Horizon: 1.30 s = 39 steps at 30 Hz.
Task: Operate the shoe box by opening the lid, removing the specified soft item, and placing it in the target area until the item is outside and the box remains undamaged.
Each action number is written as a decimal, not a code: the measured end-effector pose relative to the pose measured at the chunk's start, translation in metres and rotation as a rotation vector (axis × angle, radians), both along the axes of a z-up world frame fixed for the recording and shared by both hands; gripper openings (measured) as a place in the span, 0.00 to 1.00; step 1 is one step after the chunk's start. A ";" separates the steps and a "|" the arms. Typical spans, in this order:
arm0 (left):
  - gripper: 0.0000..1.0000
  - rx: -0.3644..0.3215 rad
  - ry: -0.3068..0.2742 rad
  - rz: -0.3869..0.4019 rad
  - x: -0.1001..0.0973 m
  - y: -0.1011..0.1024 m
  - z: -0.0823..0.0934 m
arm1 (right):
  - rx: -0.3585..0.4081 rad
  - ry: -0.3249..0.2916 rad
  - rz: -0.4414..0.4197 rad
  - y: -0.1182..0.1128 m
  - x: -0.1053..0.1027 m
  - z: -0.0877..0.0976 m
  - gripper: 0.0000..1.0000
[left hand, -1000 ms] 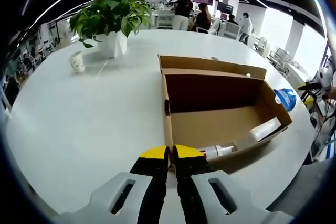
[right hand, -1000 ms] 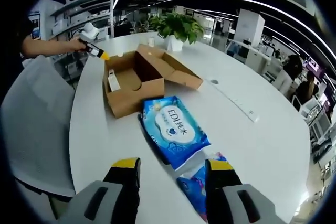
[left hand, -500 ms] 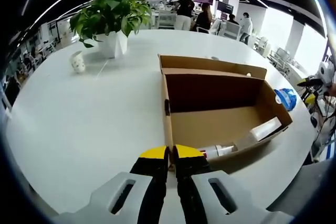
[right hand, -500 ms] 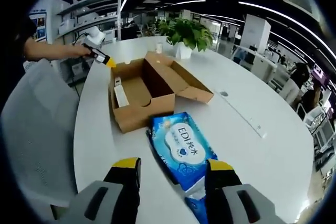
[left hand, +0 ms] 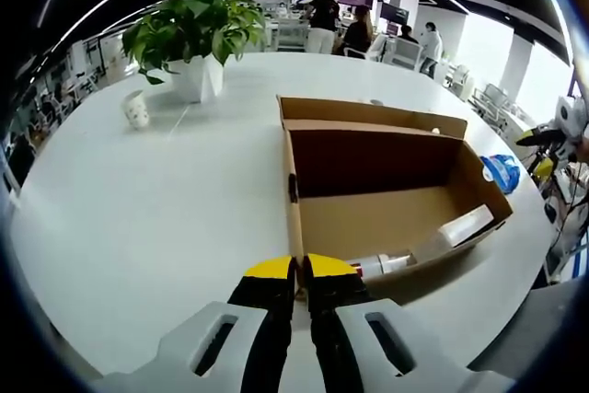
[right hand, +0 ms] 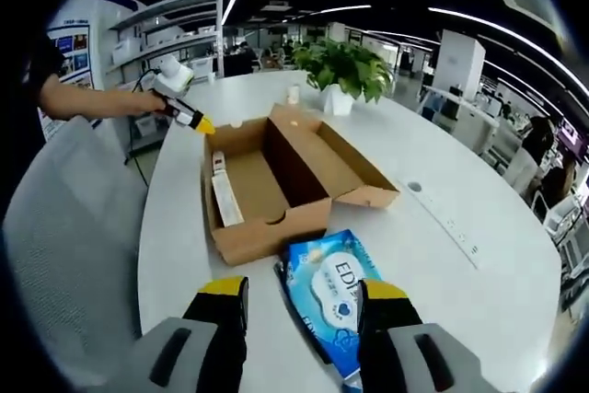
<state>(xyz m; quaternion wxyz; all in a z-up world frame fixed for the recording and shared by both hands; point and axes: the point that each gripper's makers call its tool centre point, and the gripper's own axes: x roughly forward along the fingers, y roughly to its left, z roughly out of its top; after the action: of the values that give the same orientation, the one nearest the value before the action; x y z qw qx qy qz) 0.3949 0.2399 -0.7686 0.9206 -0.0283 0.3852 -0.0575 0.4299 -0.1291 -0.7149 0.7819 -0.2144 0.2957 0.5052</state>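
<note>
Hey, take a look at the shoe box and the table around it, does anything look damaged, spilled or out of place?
Nothing stands out. The shoe box sits open and looks undamaged, its lid folded back. The blue wipes pack lies flat on the table beside it. The left gripper is shut on the box wall.

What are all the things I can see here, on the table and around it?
Brown cardboard shoe box: one, lid open, mid-table.
White tube: one, inside the box along its wall.
Blue wet-wipe pack: one, on the table beside the box.
Green potted plant in a white pot: one, far side of the table.
White paper cup: one, near the plant.
Round white table: one.
Grey chair: one, beside the table.
Left gripper: yellow-tipped, shut on the box wall.
Right gripper: yellow-tipped, open above the pack.
</note>
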 end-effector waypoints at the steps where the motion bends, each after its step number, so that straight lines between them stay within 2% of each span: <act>1: 0.02 0.000 0.000 0.000 0.000 0.000 0.000 | 0.002 0.000 0.005 0.004 0.000 0.000 0.45; 11: 0.02 -0.001 -0.002 -0.001 0.001 0.002 -0.001 | 0.027 -0.001 0.084 0.046 -0.004 0.002 0.45; 18: 0.02 0.000 -0.002 -0.001 0.001 0.002 -0.001 | 0.053 -0.006 0.121 0.068 -0.002 0.007 0.45; 39: 0.02 0.008 0.000 -0.003 0.000 0.001 -0.001 | 0.023 -0.030 0.239 0.110 -0.008 0.000 0.44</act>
<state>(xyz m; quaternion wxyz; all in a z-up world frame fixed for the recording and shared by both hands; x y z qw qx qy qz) 0.3949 0.2408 -0.7694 0.9207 -0.0242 0.3852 -0.0572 0.4217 -0.0192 -0.7150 0.7229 -0.2466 0.2503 0.5949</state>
